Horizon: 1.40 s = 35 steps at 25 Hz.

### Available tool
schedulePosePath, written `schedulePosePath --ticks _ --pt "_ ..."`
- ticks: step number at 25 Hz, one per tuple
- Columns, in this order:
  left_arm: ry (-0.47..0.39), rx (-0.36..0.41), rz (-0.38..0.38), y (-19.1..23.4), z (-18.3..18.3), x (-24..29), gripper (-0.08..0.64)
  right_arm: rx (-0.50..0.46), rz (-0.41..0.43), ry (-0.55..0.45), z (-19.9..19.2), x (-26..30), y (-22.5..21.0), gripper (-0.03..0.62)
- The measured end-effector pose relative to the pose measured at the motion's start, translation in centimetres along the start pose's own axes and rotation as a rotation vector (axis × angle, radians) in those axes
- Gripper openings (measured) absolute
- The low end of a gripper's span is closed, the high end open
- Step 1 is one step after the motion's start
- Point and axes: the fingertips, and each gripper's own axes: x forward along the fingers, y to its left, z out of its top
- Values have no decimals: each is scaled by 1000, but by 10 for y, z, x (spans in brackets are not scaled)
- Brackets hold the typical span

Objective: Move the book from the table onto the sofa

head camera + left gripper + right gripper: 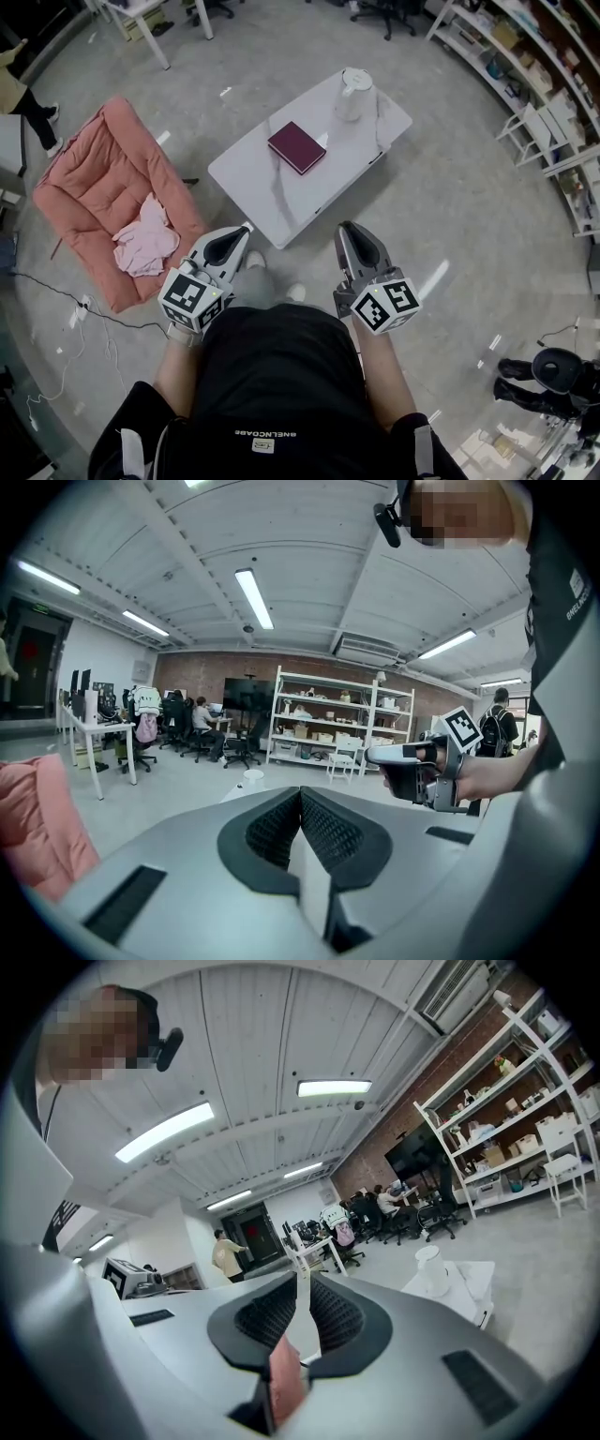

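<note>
A dark red book (296, 146) lies flat on the white marble-look table (281, 202), ahead of me. The pink sofa (98, 183) stands to the table's left; its edge shows in the left gripper view (33, 827). My left gripper (246, 229) hovers over the floor just short of the table's near edge, jaws shut and empty (300, 792). My right gripper (345, 228) is level beside it, also shut with nothing held (304, 1279). Both are well short of the book.
A white kettle (354, 94) stands on the table's far end (431, 1269). A pink cloth (145, 239) lies on the sofa seat. Cables trail on the floor at the left (56, 300). Shelving (534, 66) lines the right wall.
</note>
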Motion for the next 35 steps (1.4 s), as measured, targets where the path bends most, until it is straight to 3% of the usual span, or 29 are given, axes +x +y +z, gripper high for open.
schedulePosePath --ticks 8,17,35 --pt "15 15 -36 7 1 22 15 12 -50 -5 1 4 -19 61" --pt "12 -46 -57 50 6 58 15 28 -113 9 6 34 -47 61" --pt "54 -121 -98 199 16 155 15 54 -228 89 17 174 -112 62"
